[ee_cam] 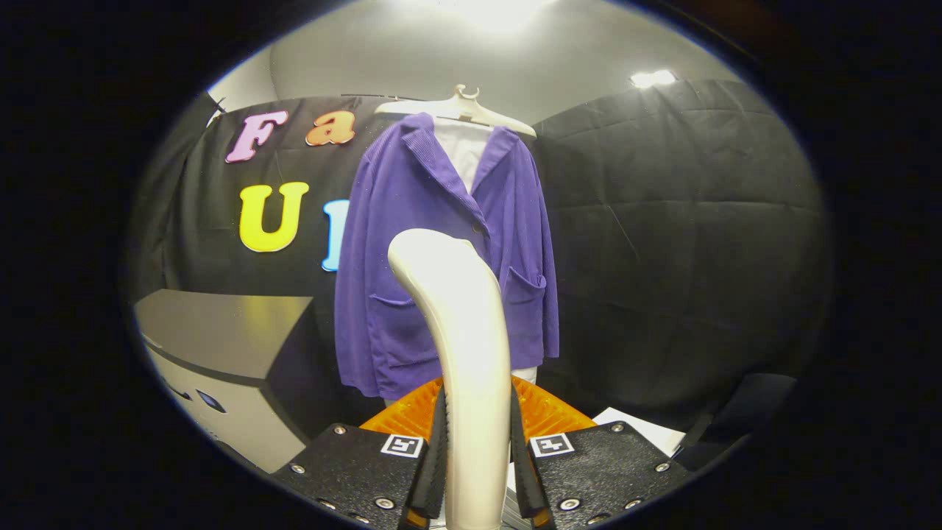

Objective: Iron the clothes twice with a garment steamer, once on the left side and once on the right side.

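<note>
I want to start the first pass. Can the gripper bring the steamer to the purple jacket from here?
Probably yes: the gripper is shut on the steamer, and nothing stands between it and the purple jacket hanging ahead.

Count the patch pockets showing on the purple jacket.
2: one pocket on the purple jacket beside the steamer handle held in the claw, another pocket on its other side.
</note>
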